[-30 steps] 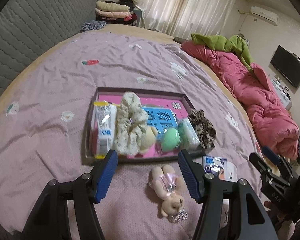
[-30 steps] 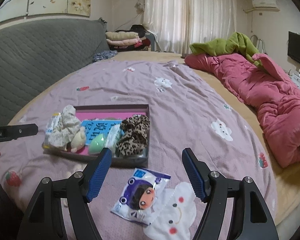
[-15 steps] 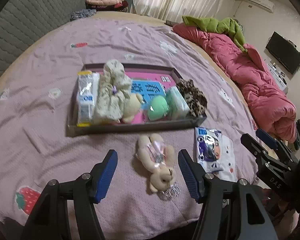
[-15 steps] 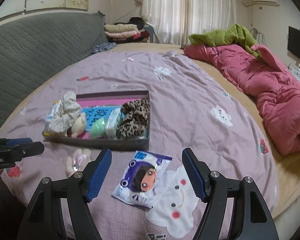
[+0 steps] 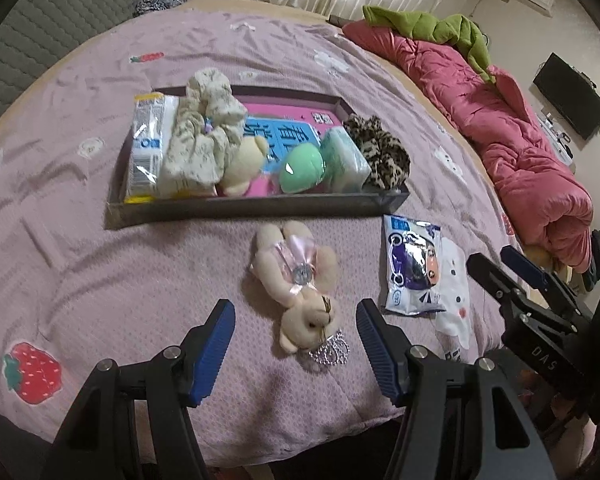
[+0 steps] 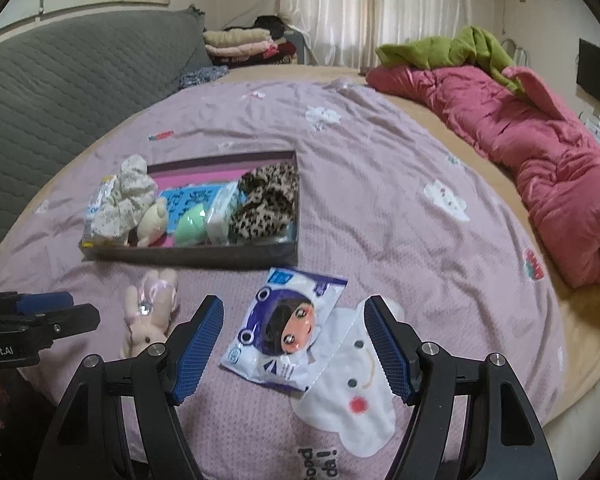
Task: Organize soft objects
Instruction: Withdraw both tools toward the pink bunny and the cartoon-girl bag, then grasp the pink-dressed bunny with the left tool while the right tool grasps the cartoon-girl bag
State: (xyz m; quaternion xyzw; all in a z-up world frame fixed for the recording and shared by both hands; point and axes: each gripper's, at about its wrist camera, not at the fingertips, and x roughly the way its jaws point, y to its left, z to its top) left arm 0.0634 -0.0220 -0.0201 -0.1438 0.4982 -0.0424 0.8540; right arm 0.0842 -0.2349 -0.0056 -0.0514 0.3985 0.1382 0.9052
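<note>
A dark tray on the purple bedspread holds a tissue pack, a floral scrunchie, a small beige plush, a green sponge, a mint pack and a leopard scrunchie. A beige bunny plush in a pink dress lies in front of the tray. A cartoon mask packet lies to its right. My left gripper is open just before the bunny. My right gripper is open over the packet.
A pink quilt with a green blanket lies along the right of the bed. A grey padded headboard stands at left. Folded clothes are stacked at the back. The bed's front edge is just below both grippers.
Both grippers have pulled back toward the bed's front edge and tilted down. The bunny and the packet now sit higher and fuller between the open fingers. No object has moved.
</note>
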